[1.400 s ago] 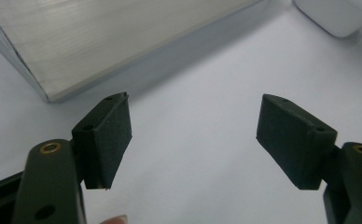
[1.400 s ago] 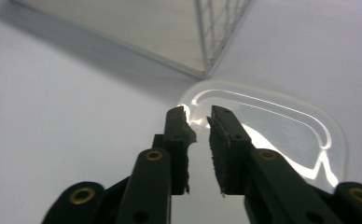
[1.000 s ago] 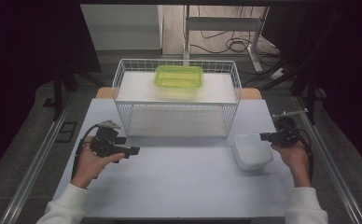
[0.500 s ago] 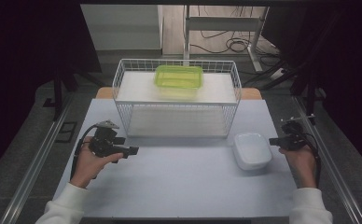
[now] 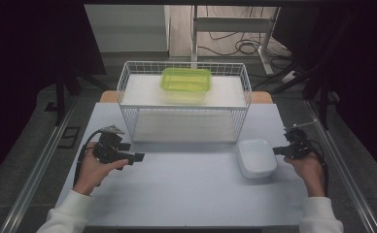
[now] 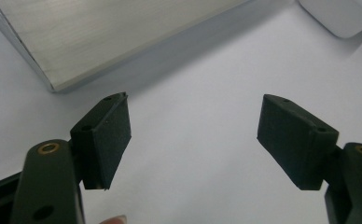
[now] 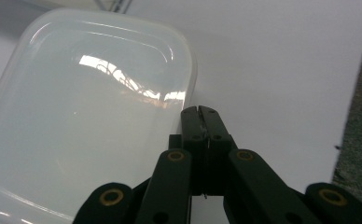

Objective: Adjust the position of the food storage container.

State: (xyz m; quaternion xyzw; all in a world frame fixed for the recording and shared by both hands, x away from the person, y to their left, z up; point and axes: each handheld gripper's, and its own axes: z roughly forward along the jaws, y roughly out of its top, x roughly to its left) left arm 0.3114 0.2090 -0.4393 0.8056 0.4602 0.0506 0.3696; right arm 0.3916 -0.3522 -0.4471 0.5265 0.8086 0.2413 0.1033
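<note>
High view: white table (image 5: 186,194), wire rack (image 5: 184,104) at the back with a green container (image 5: 186,79) on its top shelf. White lid (image 5: 257,158) lies flat on the table, in front of the rack's right end. Right gripper (image 5: 280,151) sits just beside the lid's right edge, jaws pressed together, nothing between them. Left gripper (image 5: 137,157) rests well apart on the left side of the table, jaws spread wide over bare table.

Step in hand, as I judge it: picking up the lid with the right gripper. To do it well, the jaws must part first, since closed tips can only push the lid. Come in low and level at the near rim, one jaw over and one under the lip. A flat lid gives little to bite on, so tipping the edge up slightly may help. Left gripper could steady the far side if the lid slides.

Right gripper view: closed right gripper (image 7: 201,112) at the lid (image 7: 86,107) rim; whether touching, cannot tell. Lid is translucent white plastic, rounded rectangle, raised centre panel, glossy, light reflections across it. Looks light and slippery.

Left gripper view: left gripper (image 6: 193,135) open; rack base and a lid corner (image 6: 342,16) ahead.
</note>
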